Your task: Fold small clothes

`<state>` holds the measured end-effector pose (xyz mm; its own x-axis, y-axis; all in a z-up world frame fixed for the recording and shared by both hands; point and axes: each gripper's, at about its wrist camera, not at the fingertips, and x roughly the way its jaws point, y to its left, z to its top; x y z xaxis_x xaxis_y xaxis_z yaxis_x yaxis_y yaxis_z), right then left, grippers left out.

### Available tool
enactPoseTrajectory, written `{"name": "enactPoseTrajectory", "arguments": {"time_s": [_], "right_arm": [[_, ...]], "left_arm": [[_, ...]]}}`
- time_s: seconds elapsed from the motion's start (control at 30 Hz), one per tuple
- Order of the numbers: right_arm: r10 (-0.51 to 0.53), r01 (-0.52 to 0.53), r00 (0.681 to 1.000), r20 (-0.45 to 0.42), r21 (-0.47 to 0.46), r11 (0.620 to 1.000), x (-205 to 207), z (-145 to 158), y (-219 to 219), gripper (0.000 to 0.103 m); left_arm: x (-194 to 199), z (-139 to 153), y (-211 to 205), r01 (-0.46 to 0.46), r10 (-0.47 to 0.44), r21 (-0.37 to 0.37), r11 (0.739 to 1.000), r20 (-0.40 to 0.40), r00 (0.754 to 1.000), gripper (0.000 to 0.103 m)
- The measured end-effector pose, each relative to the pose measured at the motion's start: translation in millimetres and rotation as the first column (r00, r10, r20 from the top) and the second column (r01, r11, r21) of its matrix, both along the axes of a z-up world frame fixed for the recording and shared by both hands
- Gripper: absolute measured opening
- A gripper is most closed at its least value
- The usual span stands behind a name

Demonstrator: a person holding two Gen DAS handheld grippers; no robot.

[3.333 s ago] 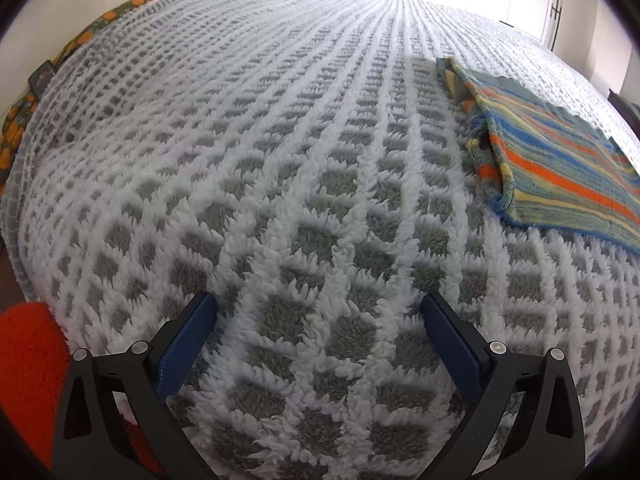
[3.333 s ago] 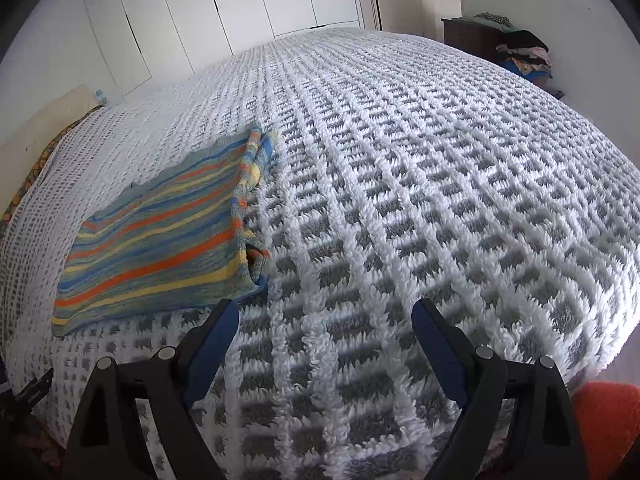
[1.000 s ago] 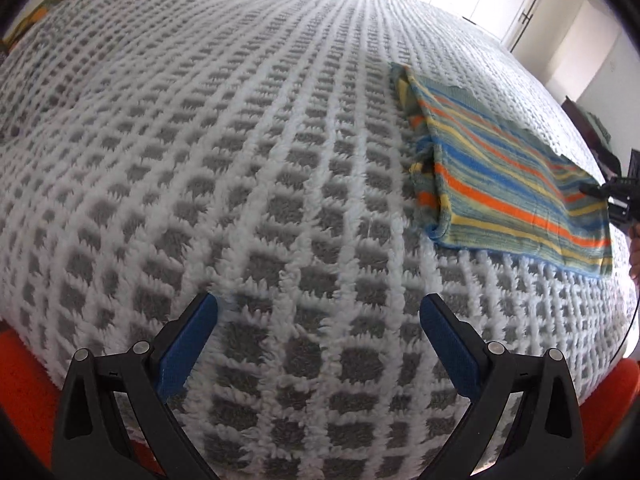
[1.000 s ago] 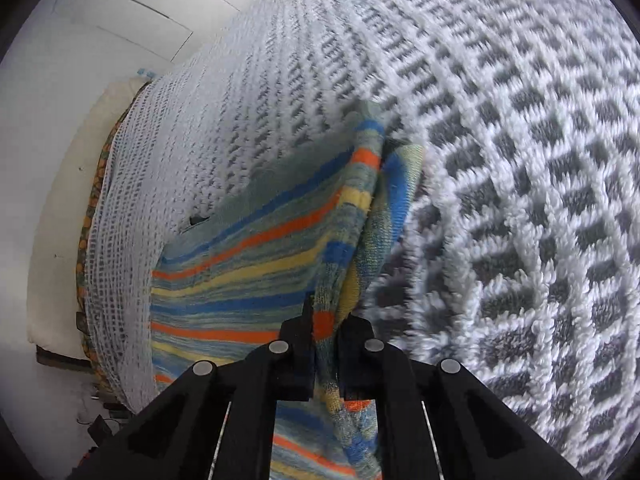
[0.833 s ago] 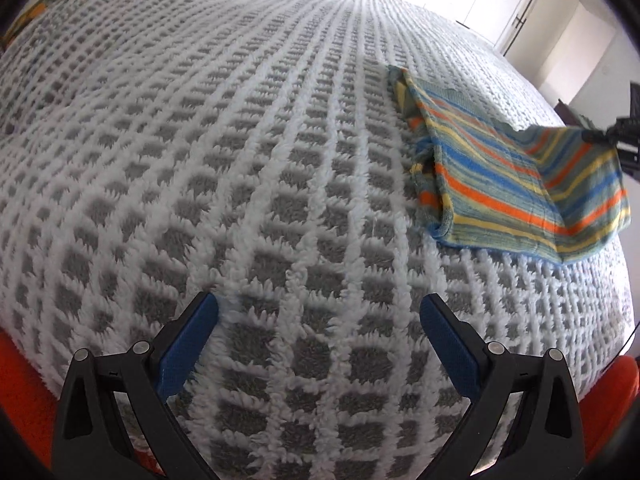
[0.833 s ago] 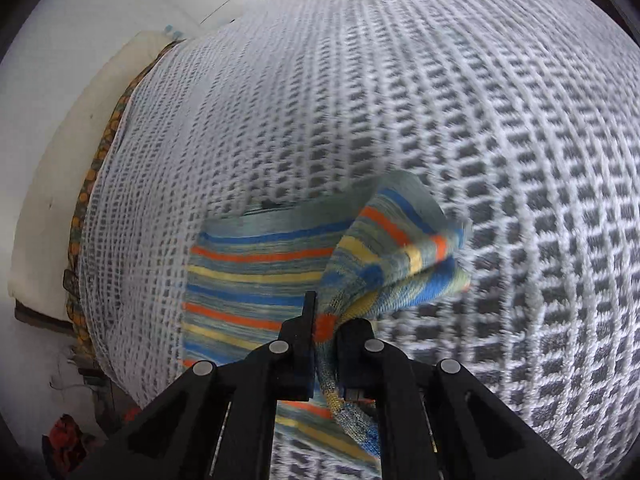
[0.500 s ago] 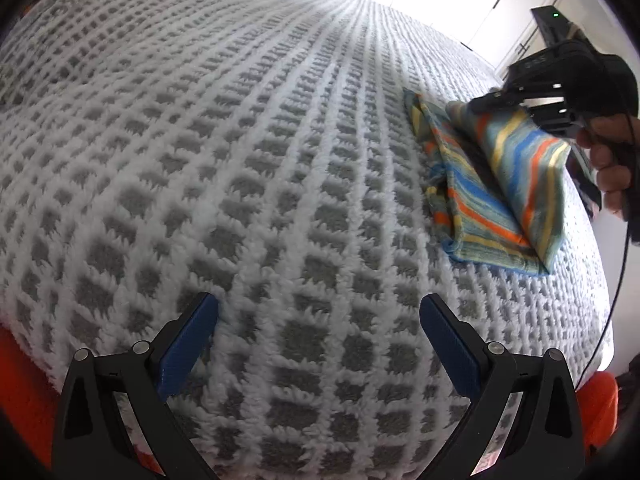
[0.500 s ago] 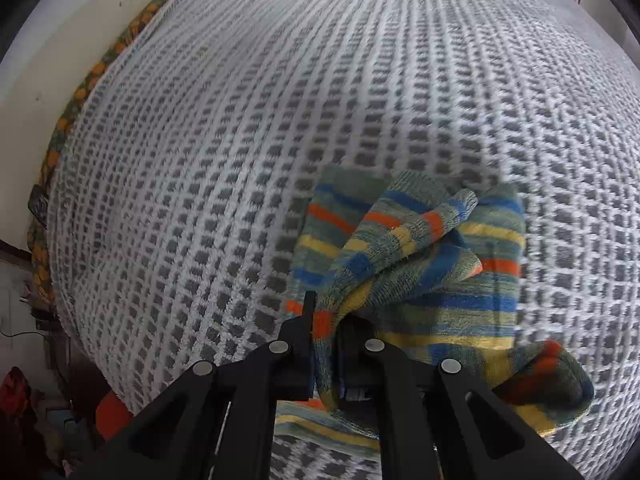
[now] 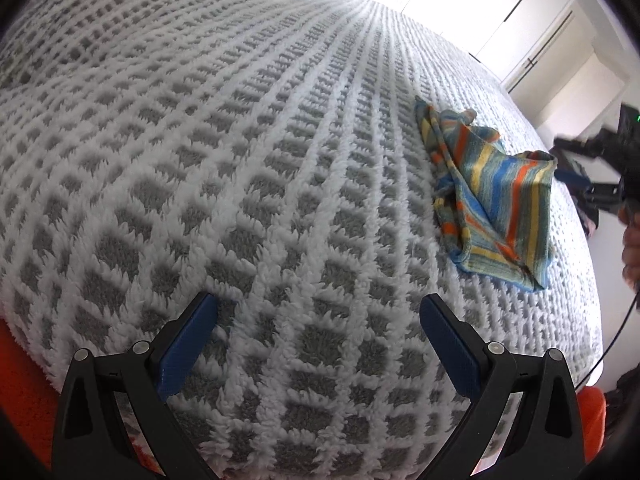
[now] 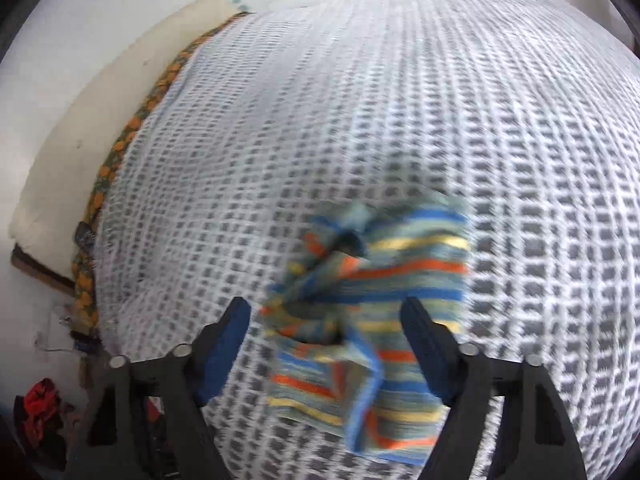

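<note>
Nearest, the left gripper [image 9: 316,320] hangs wide open and empty over the waffle-weave bedspread [image 9: 240,160]. Farther off, the right gripper [image 10: 326,322], jaws just opening, has released the striped cloth [image 9: 496,204], which lies crumpled mid-fold. Next, I'd say: regrasp and flatten it.

The cloth [image 9: 496,208] ahead of the right gripper's [image 10: 326,334] blue pads carries orange, blue, yellow and pale green stripes. The bedspread [image 9: 248,168] beneath is a white grid over grey squares.
</note>
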<state>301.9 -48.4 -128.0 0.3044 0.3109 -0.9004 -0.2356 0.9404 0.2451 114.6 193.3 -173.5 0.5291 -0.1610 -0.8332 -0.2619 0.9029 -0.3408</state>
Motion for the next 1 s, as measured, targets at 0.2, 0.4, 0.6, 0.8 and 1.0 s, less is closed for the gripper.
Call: {"name": "enactPoseTrajectory", "arguments": {"time_s": [0.2,0.4,0.6,0.8,1.0], "right_arm": [[0.231,-0.229,0.972,-0.031,0.070,0.971,-54,-68,19,0.027],[0.482,-0.482,0.871,-0.090,0.028,0.876,-131,-96,61,0.045],[0.393,-0.392,0.919,0.003,0.100,0.915,-161,-91,35,0.063],[0.318,-0.322,0.947,0.052,0.137,0.937,-186,-81,0,0.063],[0.301,-0.313,0.944,0.134,0.086,0.946,-199,-67,-27,0.063]], "left_arm": [[1,3,1,-0.008,0.008,0.001,1.000,-0.011,1.000,0.101],[34,34,12,0.030,-0.028,-0.034,0.999,0.051,0.998,0.101],[143,68,-66,0.404,-0.412,0.101,0.909,0.073,0.908,0.101],[221,41,-166,0.630,-0.633,0.388,0.672,-0.141,0.762,0.066],[269,65,-147,0.575,-0.582,0.205,0.792,-0.032,0.813,0.006]]}}
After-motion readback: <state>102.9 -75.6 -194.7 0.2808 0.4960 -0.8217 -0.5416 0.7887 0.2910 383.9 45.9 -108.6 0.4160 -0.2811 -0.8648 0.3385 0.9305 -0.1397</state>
